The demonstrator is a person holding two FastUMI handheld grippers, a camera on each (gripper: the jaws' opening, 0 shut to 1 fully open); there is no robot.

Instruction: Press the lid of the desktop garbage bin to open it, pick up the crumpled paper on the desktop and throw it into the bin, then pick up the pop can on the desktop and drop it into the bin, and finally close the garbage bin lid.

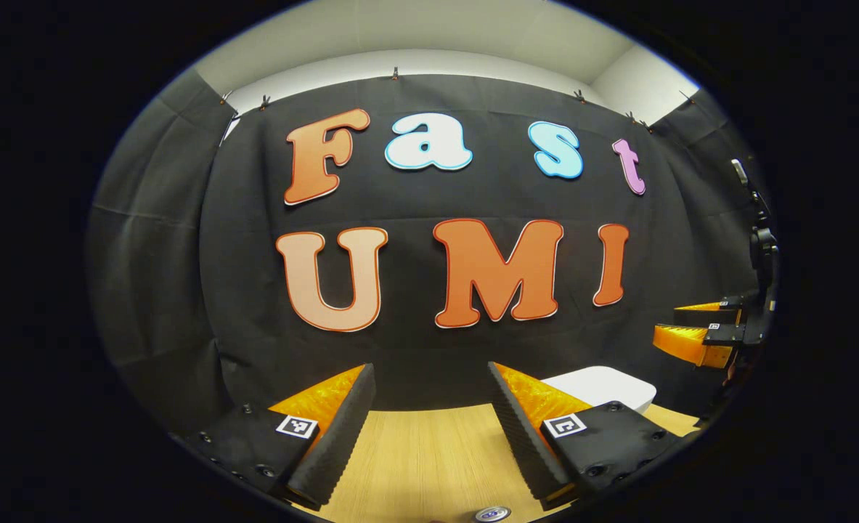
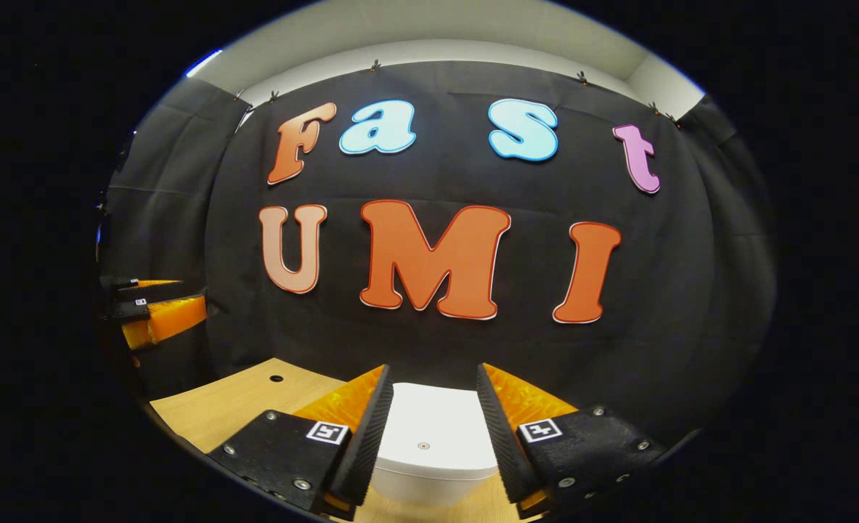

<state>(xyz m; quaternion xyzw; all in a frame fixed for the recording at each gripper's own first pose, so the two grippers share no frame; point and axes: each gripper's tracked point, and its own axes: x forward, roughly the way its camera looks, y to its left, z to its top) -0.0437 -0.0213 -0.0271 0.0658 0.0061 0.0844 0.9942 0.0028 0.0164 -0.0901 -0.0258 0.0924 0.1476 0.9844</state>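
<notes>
i held the right gripper [image 2: 429, 418] spread above the garbage bin [image 2: 429, 443], lid down; rigid plastic, i judged, to press centrally; left gripper [image 1: 429, 418] spread too.

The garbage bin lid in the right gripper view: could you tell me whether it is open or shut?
Shut. The white lid lies flat on the bin, with no gap showing, and the open right gripper hovers above it.

a recording booth: black cloth wall [image 1: 429, 349] (clipped up) behind a wooden desktop [image 1: 429, 457].
</notes>
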